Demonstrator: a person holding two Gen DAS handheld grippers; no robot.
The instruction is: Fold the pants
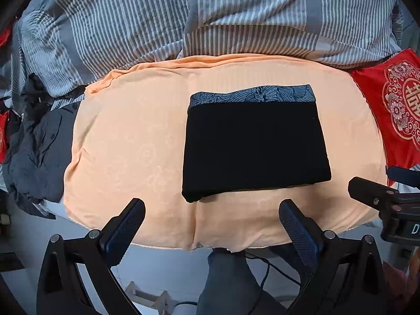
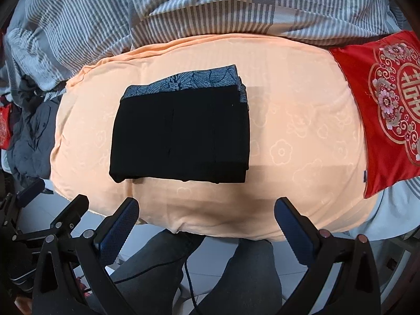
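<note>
Fingers [image 1: 130, 225] of the left gripper [image 1: 210, 225] are standing wide apart and gripping nothing, hovering at the near edge of the bed. Beyond them, the folded black pants [image 1: 256, 149] are lying flat on the peach cover [image 1: 126, 136], their patterned waistband [image 1: 252, 95] facing the far side. A red cushion [image 1: 388, 110] is sitting at the right, a striped duvet [image 1: 157, 18] is bunching up behind, and the right gripper [image 1: 378, 197] is showing at the right edge.

Seen from the right wrist, the right gripper [image 2: 207, 225] is likewise spreading its fingers [image 2: 294, 228] around nothing, and the pants [image 2: 181, 136] are lying left of centre, apart from both tools.
</note>
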